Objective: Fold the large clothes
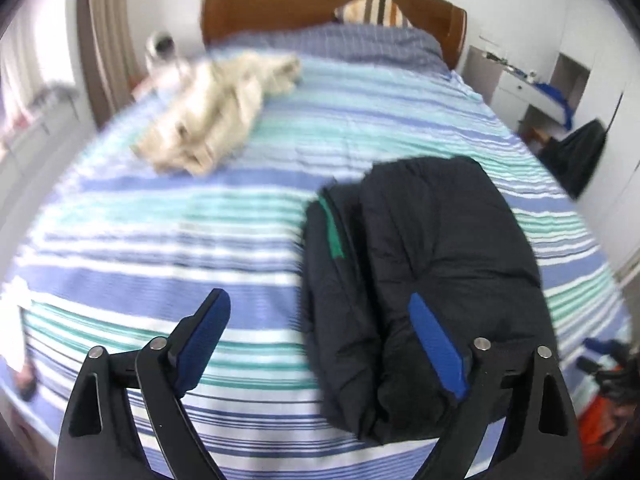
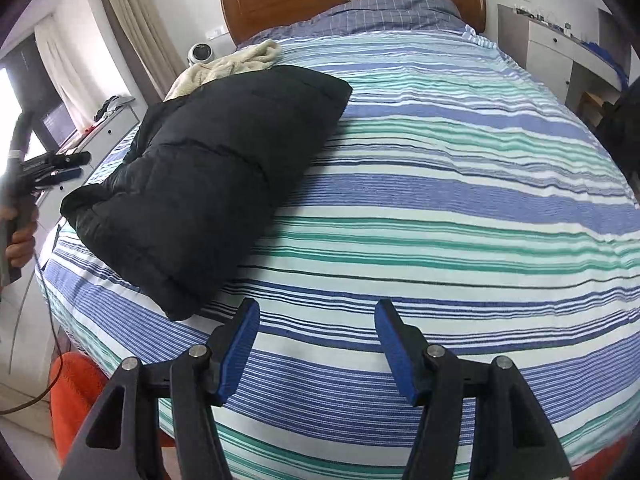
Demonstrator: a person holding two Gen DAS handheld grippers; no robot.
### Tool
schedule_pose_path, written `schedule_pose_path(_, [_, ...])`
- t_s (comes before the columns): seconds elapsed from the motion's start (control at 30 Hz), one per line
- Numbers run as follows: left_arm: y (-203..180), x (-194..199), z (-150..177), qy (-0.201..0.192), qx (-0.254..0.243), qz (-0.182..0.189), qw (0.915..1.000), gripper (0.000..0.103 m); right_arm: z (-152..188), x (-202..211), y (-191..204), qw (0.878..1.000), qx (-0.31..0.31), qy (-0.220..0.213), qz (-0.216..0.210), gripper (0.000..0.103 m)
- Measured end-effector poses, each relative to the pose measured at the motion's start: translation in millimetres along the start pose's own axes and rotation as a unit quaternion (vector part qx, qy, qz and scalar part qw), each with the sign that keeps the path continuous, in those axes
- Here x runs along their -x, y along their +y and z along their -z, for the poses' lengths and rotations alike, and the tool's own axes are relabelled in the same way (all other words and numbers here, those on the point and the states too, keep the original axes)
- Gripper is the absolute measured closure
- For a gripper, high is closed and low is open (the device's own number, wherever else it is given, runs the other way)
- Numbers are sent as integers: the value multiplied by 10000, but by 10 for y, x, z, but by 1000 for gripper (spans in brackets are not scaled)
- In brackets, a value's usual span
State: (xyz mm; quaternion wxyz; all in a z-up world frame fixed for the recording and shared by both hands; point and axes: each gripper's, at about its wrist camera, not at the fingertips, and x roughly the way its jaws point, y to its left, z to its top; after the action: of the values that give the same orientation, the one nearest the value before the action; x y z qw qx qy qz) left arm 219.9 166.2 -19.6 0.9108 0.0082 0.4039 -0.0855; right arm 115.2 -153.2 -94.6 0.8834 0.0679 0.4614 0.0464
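Jaws apart on both grippers, left (image 1: 320, 336) and right (image 2: 318, 344), holding nothing. Black coat (image 2: 208, 184) folded, lying on striped bed (image 2: 440, 200). Cream top (image 1: 216, 120) near headboard (image 1: 300, 4), behind coat.

The left gripper (image 1: 320, 344) has matte black arms with triangular cut-outs, round silver pivot pins at the joints, and two flat fingers (image 1: 204, 336) faced with blue ribbed pads. The right gripper (image 2: 318, 350) is built the same: black angular links, silver pins, blue textured pads on its fingers (image 2: 240, 354). In the right wrist view the left gripper shows from the side as a black frame with blue tips, a bare-skinned hand (image 2: 18, 240) around its grey handle, and a thin dark cable (image 2: 48, 312) beneath.
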Motion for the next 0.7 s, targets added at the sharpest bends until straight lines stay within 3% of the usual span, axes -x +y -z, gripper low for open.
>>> schedule_pose_path(0.2, [-153, 211, 55, -445, -404, -742, 9954, 9, -8, 66, 168, 9993, 361, -52, 96, 42])
schedule_pose_path(0.43, [-181, 271, 87, -469, -552, -1023, 9921, 9, 37, 124, 215, 9993, 370, -58, 32, 42])
schedule_pose_path(0.7, [-152, 270, 99, -382, -486, -967, 9934, 9, 104, 160, 272, 9986, 530, -67, -57, 42])
